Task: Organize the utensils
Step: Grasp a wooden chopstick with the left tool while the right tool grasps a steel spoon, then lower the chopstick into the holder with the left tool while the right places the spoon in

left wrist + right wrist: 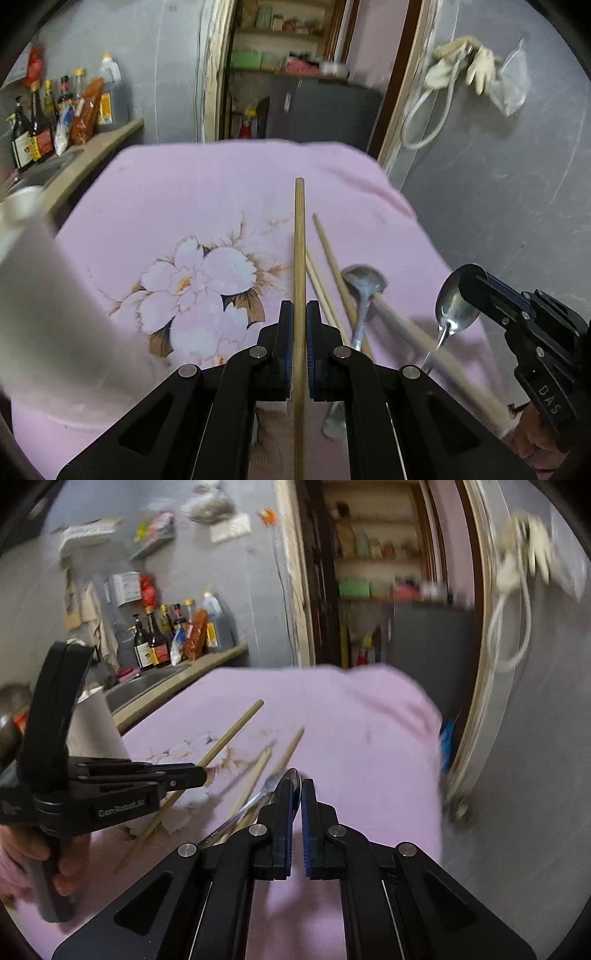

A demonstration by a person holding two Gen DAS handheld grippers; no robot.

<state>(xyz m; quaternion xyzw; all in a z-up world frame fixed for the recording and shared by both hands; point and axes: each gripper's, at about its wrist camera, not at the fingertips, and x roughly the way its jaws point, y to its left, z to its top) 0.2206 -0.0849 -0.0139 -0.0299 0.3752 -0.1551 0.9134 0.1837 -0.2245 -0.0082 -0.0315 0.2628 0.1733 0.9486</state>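
My left gripper (299,310) is shut on a wooden chopstick (299,236) that points away over the pink flowered cloth (207,192). It shows at the left in the right wrist view (199,773), with the chopstick (236,731) sticking out. My right gripper (297,786) is shut on a metal spoon (294,781); in the left wrist view it (467,291) holds the spoon (454,302) above the cloth's right edge. More chopsticks (332,258) and a second metal spoon (364,284) lie on the cloth between the grippers. A white cup (40,280) stands at the left.
A counter (92,151) with several bottles (40,122) and a sink runs along the left. A doorway with shelves (288,55) is behind the table. Gloves and a hose (461,66) hang on the grey wall at right.
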